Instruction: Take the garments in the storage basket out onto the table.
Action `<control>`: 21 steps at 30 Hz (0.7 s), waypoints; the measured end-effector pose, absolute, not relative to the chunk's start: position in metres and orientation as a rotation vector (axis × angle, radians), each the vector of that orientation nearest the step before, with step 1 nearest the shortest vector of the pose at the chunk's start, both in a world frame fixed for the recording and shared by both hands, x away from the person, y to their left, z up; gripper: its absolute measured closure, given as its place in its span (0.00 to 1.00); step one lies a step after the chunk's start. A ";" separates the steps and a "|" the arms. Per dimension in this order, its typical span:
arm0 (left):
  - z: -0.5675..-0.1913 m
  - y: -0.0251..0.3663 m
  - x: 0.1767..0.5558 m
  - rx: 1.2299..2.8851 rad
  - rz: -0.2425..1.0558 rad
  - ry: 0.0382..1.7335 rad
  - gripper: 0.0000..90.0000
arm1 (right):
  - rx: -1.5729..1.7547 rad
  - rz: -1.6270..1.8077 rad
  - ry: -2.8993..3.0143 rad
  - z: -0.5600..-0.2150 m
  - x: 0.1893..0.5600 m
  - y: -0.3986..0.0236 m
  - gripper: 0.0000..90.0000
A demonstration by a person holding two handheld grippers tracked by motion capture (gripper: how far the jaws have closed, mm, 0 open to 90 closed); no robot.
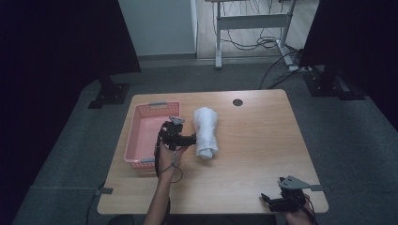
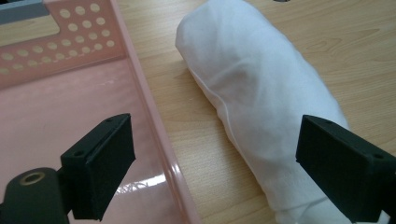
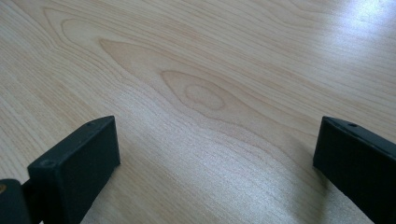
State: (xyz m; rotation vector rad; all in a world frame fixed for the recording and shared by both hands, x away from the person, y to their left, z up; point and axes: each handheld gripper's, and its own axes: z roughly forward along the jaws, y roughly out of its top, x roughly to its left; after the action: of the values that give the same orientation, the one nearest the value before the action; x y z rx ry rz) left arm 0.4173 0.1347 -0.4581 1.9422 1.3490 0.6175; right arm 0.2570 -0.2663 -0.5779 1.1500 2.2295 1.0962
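Observation:
A rolled white towel [image 1: 206,132] lies on the wooden table [image 1: 263,140], just right of a pink perforated basket [image 1: 145,136]. My left gripper [image 1: 185,138] hovers open over the basket's right rim, one jaw above the basket floor, the other above the towel's near end. In the left gripper view the towel [image 2: 261,98] runs up the right side and the basket [image 2: 60,93] takes the left, with the open left gripper [image 2: 224,177] straddling the rim. My right gripper [image 1: 274,199] sits open at the table's front right corner, over bare wood [image 3: 196,93].
A dark round grommet hole [image 1: 238,102] marks the table's far edge. Beyond the table stand black stand bases [image 1: 110,91] on grey carpet, and a white desk frame with cables [image 1: 253,28].

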 end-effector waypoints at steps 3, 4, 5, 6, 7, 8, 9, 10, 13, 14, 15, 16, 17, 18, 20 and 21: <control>-0.458 0.140 0.415 1.934 0.614 1.356 0.12 | 1.150 1.096 2.230 -0.578 0.257 -0.266 0.00; -0.458 0.142 0.415 1.933 0.614 1.358 0.12 | 1.150 1.096 2.230 -0.578 0.257 -0.266 0.00; -0.458 0.144 0.414 1.929 0.615 1.362 0.12 | 1.150 1.096 2.230 -0.578 0.257 -0.266 0.00; -0.459 0.146 0.414 1.927 0.614 1.364 0.12 | 1.150 1.096 2.230 -0.578 0.257 -0.266 0.00; -0.459 0.148 0.413 1.924 0.614 1.367 0.12 | 1.150 1.096 2.230 -0.578 0.257 -0.266 0.00; -0.459 0.150 0.412 1.922 0.614 1.369 0.12 | 1.150 1.096 2.230 -0.578 0.257 -0.266 0.00; -0.459 0.152 0.412 1.921 0.614 1.372 0.12 | 1.150 1.096 2.230 -0.578 0.257 -0.266 0.00; -0.459 0.154 0.412 1.916 0.611 1.376 0.12 | 1.150 1.096 2.230 -0.578 0.257 -0.266 0.00; -0.460 0.160 0.410 1.907 0.614 1.383 0.13 | 1.150 1.096 2.229 -0.578 0.257 -0.266 0.00; -0.460 0.162 0.409 1.907 0.613 1.383 0.13 | 1.150 1.096 2.229 -0.578 0.257 -0.266 0.00; -0.460 0.163 0.409 1.907 0.612 1.384 0.13 | 1.150 1.096 2.229 -0.578 0.257 -0.266 0.00; -0.460 0.165 0.408 1.907 0.613 1.386 0.13 | 1.150 1.095 2.229 -0.578 0.257 -0.266 0.00; -0.460 0.166 0.407 1.907 0.616 1.388 0.13 | 1.150 1.096 2.229 -0.578 0.257 -0.266 0.00; -0.460 0.168 0.406 1.905 0.614 1.388 0.13 | 1.150 1.096 2.229 -0.578 0.257 -0.266 0.00; -0.460 0.171 0.405 1.903 0.616 1.390 0.13 | 1.150 1.096 2.229 -0.578 0.257 -0.266 0.00; -0.460 0.172 0.404 1.903 0.619 1.391 0.12 | 1.151 1.096 2.229 -0.578 0.257 -0.266 0.00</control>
State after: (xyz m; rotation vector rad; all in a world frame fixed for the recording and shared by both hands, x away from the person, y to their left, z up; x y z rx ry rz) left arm 0.4043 0.1724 -0.4602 1.9031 1.3907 0.6189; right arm 0.2571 -0.2663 -0.5779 1.1506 2.2292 1.0957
